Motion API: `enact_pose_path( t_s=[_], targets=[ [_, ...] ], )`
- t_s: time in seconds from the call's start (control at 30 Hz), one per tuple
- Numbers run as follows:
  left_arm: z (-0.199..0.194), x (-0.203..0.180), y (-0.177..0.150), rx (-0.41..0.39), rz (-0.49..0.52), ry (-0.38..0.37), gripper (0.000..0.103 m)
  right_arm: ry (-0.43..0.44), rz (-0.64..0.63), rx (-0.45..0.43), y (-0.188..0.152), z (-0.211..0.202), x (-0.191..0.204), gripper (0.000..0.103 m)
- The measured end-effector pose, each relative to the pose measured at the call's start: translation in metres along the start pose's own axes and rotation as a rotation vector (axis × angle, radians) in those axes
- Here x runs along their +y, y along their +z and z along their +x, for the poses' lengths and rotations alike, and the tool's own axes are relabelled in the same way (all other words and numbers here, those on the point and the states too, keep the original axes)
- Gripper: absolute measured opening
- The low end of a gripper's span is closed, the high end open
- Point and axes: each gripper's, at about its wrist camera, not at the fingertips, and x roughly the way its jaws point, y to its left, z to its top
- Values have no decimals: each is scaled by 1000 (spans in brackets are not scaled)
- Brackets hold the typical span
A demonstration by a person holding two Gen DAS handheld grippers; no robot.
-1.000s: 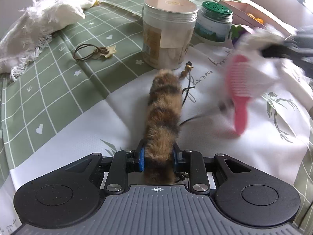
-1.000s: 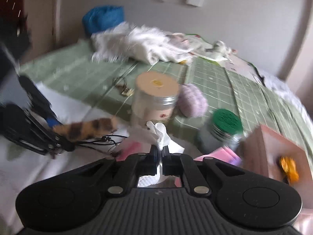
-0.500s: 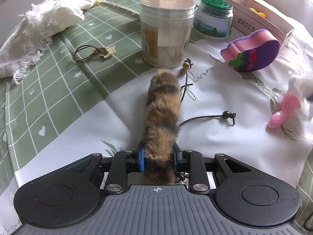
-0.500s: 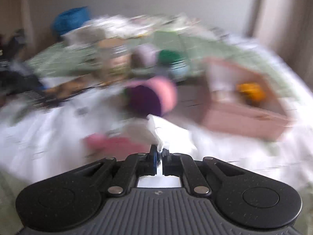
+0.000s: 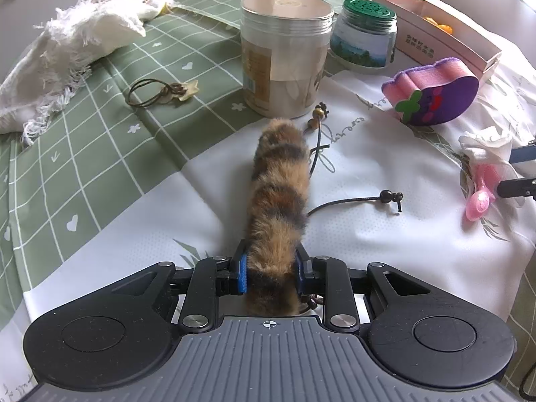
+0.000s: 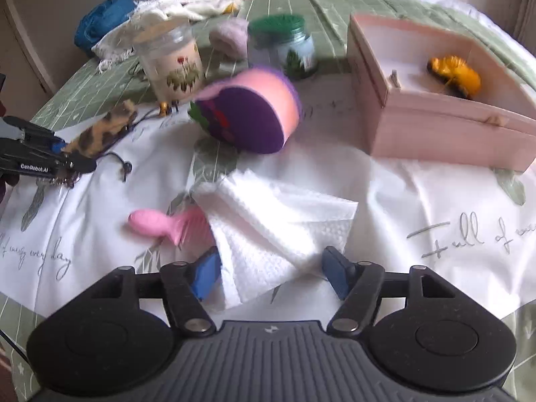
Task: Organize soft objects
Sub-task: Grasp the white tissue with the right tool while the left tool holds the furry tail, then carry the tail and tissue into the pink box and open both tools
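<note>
Your left hand-held gripper [image 5: 270,269] clamps the near end of the fur tail [image 5: 279,197], which lies flat on the white cloth [image 5: 385,234], its far tip just short of the clear jar [image 5: 284,53]. Your right hand-held gripper [image 6: 271,276] stands wide, its blue pads either side of the tissue [image 6: 278,227], which rests loose on the cloth and covers the bristle end of the pink brush [image 6: 167,224]. The purple sponge [image 6: 248,117] sits beyond the tissue, and the pink box [image 6: 435,127], far right, already holds an orange toy [image 6: 454,73].

The step in hand looks like sorting the soft pieces, with the tail gripped and the tissue released. Your next move likely calls for lifting the tail clear of its trailing cords [image 5: 355,199] and carrying it right toward the box, if that is the bin. Watch the beads for snagging.
</note>
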Motion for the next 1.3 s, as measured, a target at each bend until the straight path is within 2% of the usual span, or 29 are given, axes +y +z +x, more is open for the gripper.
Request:
enact_pose_path(
  t_s=[0.03,0.1,0.13,0.3,0.33,0.4,0.47,0.57,0.67,0.73,0.9,1.1,1.2,1.3],
  targets=[
    [0,0,0,0,1,2,29,-18,-35,-2,-1,-1,5,62],
    [1,-1,0,0,4,5,29,-26,-125,-20,2,-9,19,5],
    [1,-1,0,0,5,6,29,-13,-143,-36,8,-16,24,5],
    [1,-1,0,-4,1,2,29,101,-171,-328,54,-95,41,5],
    [0,-1,0,-3,-3,1,29,122,-172,-358,61,-105,41,5],
    [0,2,2,11,-34,-10,29,124,-196,-378,69,-115,44,5],
    [-2,3,4,30,-65,-29,24,73,-226,-361,66,-112,45,5],
    [-7,-6,7,70,-28,-51,19,20,-209,-301,58,-103,37,5],
    [-27,-13,19,95,-45,-159,17,-36,-206,-293,51,-107,25,5],
    [-53,-19,44,70,-98,-239,17,-66,-201,-306,54,-117,14,5],
    [-132,-50,141,-117,-105,-341,16,-159,-218,-398,89,-162,-23,5],
    [-210,-114,270,-381,-67,-392,16,-271,-230,-563,146,-219,-66,5],
    [-231,-143,314,-453,-77,-420,16,-282,-189,-607,164,-235,-89,5],
    [-241,-170,350,-493,-72,-436,16,-280,-169,-633,175,-242,-108,5]
  ],
)
